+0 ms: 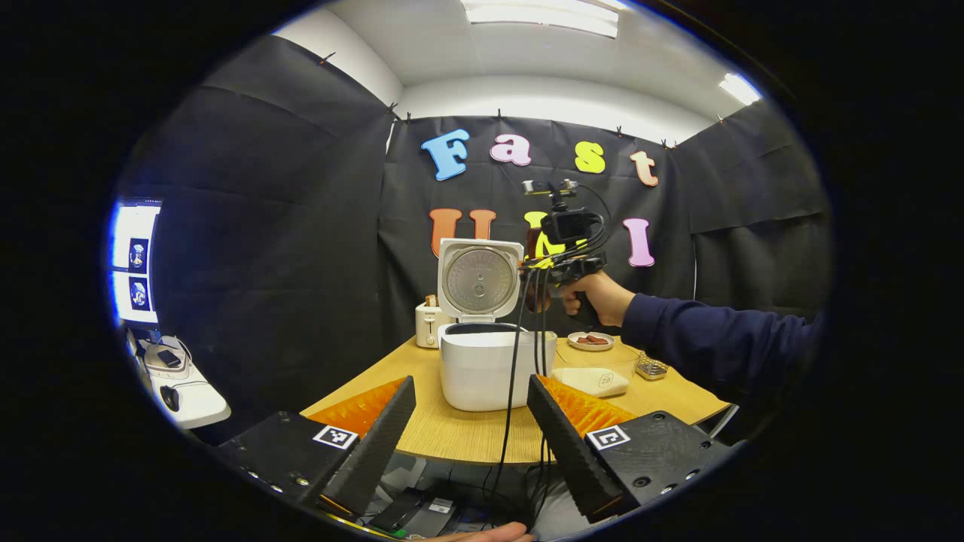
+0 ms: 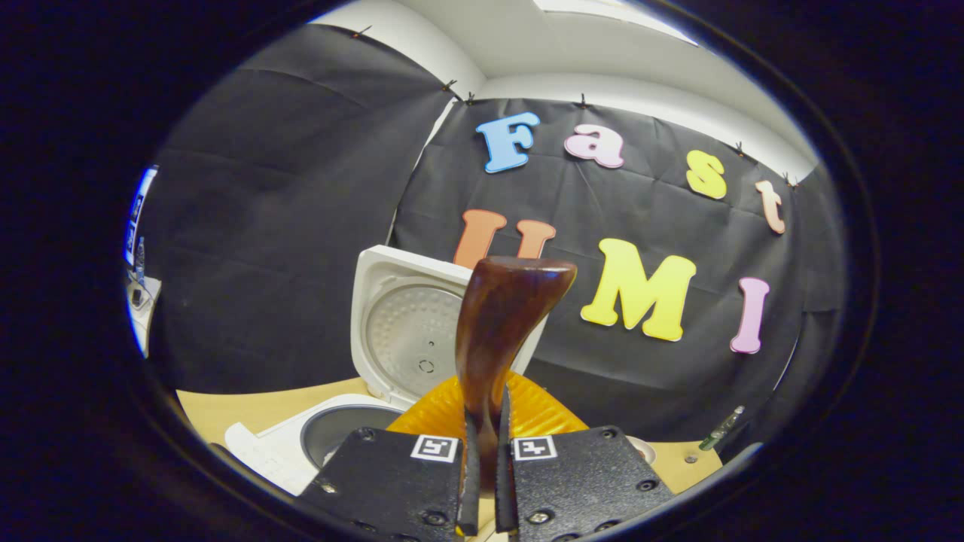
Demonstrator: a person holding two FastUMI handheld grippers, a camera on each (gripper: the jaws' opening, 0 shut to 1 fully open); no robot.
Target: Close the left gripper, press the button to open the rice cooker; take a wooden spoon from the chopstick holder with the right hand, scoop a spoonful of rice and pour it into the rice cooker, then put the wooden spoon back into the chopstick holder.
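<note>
Rice cooker (image 1: pixel 480 354) sits lid-up on the counter (image 1: pixel 452 433), left tongs (image 1: pixel 471 433) spread apart, right tongs (image 2: pixel 486 482) clamped on the wooden spoon (image 2: pixel 501 324).

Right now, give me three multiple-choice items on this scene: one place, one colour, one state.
1. Where is the toaster?
A. left of the rice cooker
B. on its lid
C. on the floor

2. What colour is the cooker body?
A. red
B. white
C. green

3. What is the right claw doing?
A. open, empty
B. shut on a plate
C. shut on the wooden spoon

Answers:
1 A, it stands on the table beside the cooker's left in the left gripper view.
2 B, body and raised lid are white.
3 C, both fingers press the spoon's handle.
</note>
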